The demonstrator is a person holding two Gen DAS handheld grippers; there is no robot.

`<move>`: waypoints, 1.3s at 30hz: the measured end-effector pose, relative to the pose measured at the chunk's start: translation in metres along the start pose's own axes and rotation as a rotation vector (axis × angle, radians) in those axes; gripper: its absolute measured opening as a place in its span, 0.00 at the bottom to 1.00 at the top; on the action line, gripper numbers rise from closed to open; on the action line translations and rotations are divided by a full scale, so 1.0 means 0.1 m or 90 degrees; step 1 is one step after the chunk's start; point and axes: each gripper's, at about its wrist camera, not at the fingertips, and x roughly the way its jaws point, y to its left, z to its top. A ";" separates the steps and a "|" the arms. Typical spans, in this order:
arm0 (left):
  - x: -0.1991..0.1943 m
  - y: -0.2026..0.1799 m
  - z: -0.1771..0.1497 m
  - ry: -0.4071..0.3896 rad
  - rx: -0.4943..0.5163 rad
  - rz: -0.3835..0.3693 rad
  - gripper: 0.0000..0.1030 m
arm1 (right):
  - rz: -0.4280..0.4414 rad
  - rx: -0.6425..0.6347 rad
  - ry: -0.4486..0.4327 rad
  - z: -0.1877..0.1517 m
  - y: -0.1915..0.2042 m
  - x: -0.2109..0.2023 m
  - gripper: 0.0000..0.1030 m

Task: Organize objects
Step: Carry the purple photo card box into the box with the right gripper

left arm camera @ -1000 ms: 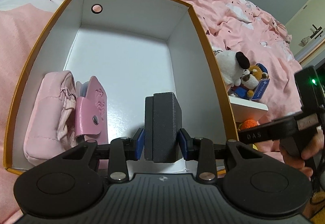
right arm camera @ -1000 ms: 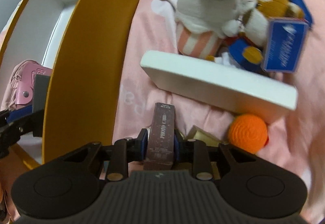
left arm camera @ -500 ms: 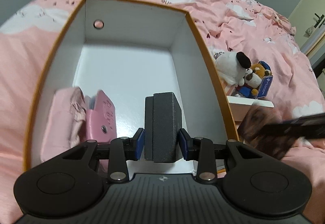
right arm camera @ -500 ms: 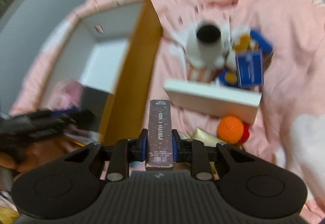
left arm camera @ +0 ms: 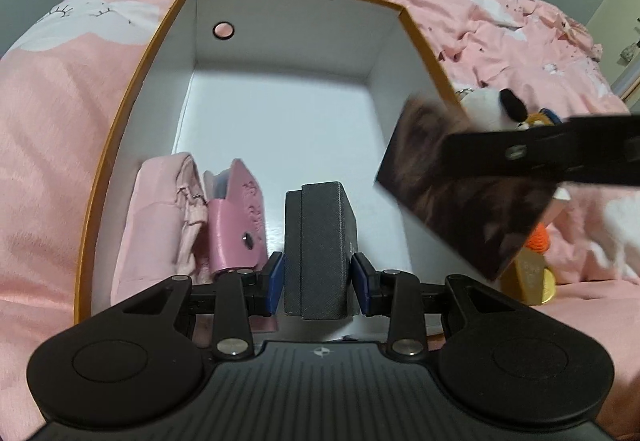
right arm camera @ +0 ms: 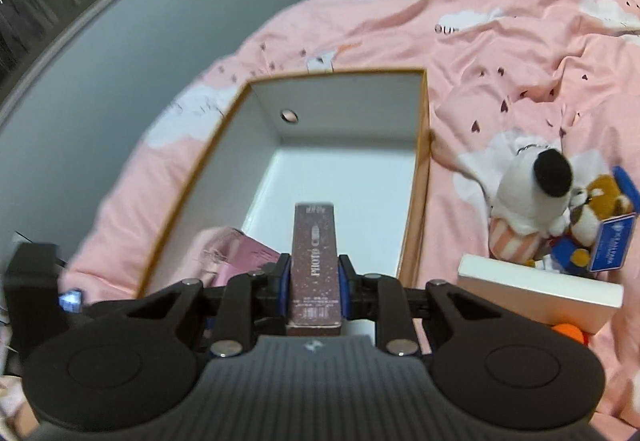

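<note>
My left tool (left arm camera: 318, 279) is clenched on a dark grey box (left arm camera: 320, 245), with a blue pad pressed on each side of it. The grey box stands upright inside the big cardboard box (left arm camera: 296, 29), low near the near end, above the white floor of that box. Just to the left of it in the same box I see a small pink pouch (left arm camera: 240, 219) with a snap button, and beside that, against the left wall, a bigger pink bag (left arm camera: 160, 217). The rest of the white floor behind them is bare.

My right tool (right arm camera: 314, 283) is grasping a narrow brown box (right arm camera: 314, 253) with the word "PHOTO" on its side; the pads touch it on both sides. From the right wrist view this brown box is held above the near part of the cardboard box (right arm camera: 424, 145), pointing along its length. In the left wrist view the same brown box (left arm camera: 460, 177) shows blurred at the right wall of the cardboard box, with the black arm of the right tool across it.

The cardboard box, orange outside and white inside, lies on a bed with a pink quilt (right arm camera: 500, 41). On the quilt to the right of the box there are a white plush dog (right arm camera: 528, 193), a small brown plush toy (right arm camera: 600, 201) with a blue tag, a flat white box (right arm camera: 536, 293) and an orange ball (right arm camera: 568, 331), close together.
</note>
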 end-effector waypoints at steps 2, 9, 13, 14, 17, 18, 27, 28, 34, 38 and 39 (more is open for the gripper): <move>0.01 0.01 -0.01 -0.002 0.006 0.002 0.39 | -0.019 -0.009 0.011 -0.04 0.03 0.12 0.24; -0.03 0.03 -0.02 -0.011 0.023 0.018 0.39 | -0.038 -0.012 0.048 -0.11 0.08 0.38 0.23; -0.05 0.01 -0.03 -0.012 0.040 0.037 0.39 | -0.042 0.005 0.046 -0.10 0.09 0.49 0.24; -0.05 0.00 -0.03 -0.014 0.044 0.040 0.39 | -0.053 0.006 0.039 -0.10 0.11 0.50 0.24; -0.06 0.00 -0.03 -0.014 0.044 0.041 0.39 | -0.070 0.013 0.021 -0.09 0.12 0.52 0.24; -0.06 0.00 -0.03 -0.013 0.043 0.041 0.39 | -0.070 0.019 0.020 -0.09 0.12 0.52 0.24; -0.05 0.02 -0.04 -0.016 0.047 0.046 0.39 | -0.055 0.033 0.070 -0.13 0.23 0.60 0.25; -0.05 0.02 -0.04 -0.016 0.046 0.046 0.39 | -0.055 0.047 0.079 -0.13 0.21 0.63 0.25; -0.08 0.08 -0.04 -0.013 0.036 0.029 0.44 | -0.046 0.074 0.110 -0.16 0.20 0.72 0.28; -0.13 0.19 -0.03 -0.012 0.011 -0.014 0.45 | -0.041 0.089 0.120 -0.16 0.17 0.75 0.28; -0.15 0.23 -0.03 -0.011 -0.003 -0.029 0.46 | -0.043 0.088 0.121 -0.16 0.17 0.76 0.28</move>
